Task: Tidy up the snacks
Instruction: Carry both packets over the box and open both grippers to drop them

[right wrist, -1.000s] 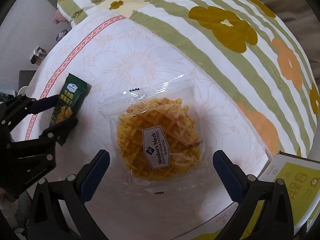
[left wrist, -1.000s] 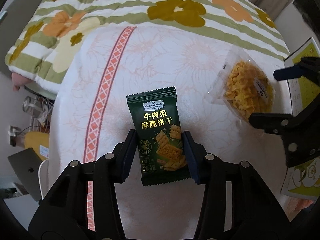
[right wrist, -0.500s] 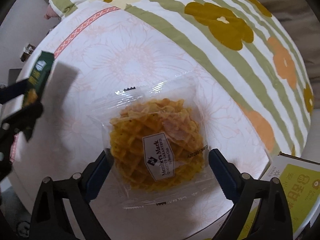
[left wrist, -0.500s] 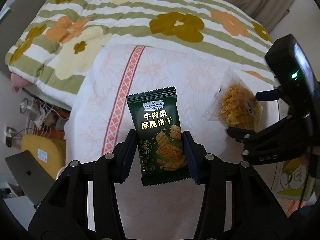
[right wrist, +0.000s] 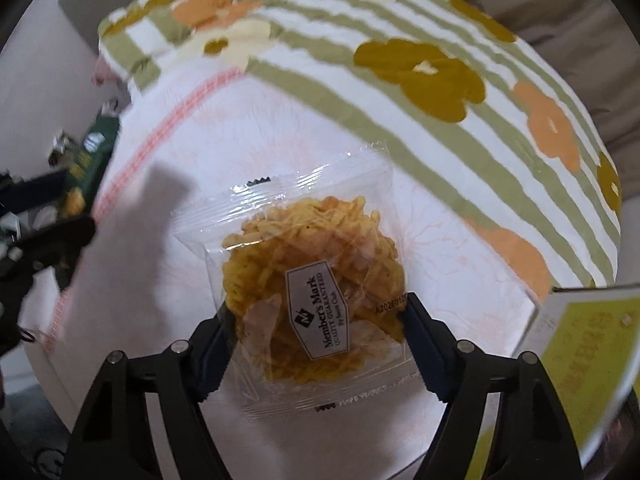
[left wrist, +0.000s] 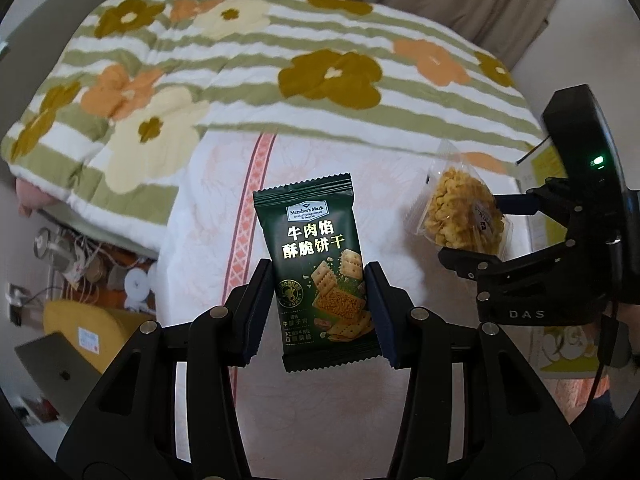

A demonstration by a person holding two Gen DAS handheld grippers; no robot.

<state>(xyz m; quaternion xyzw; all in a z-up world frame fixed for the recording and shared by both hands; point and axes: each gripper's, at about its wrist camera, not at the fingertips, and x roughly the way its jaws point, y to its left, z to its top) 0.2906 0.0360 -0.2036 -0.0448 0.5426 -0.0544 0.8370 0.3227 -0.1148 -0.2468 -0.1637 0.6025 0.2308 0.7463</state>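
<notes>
The brittle lattice crisps are the weak point here: the right gripper [right wrist: 316, 344] squeezes the clear plastic packet of golden waffle-like crisps [right wrist: 308, 280] across its lower half, and the film is already bowed inward at both sides, so a firmer squeeze would likely crack the contents, while a looser one could let the slick film slide out. The dark green foil packet of beef-filled crackers [left wrist: 320, 264] seems safer, yet the left gripper [left wrist: 320, 308] clamps only its lower part; the upper half stands free toward 12 o'clock and could swing or peel loose in a fast turn. The two tools are also near each other, so a careless swing might knock one packet against the other.

In the left wrist view the left gripper points forward and down over the white bedsheet with a pale floral print and an orange patterned band [left wrist: 224, 208], its packet upright and lifted clear of the cloth; the right gripper sits at 3 o'clock, holding the crisps above the sheet. In the right wrist view the left tool shows at 9 o'clock, and a yellow-green printed cardboard box [right wrist: 592, 352], probably the destination, lies at 4 o'clock. The green-striped quilt with orange and mustard flowers [right wrist: 400, 80] fills 12 o'clock.
</notes>
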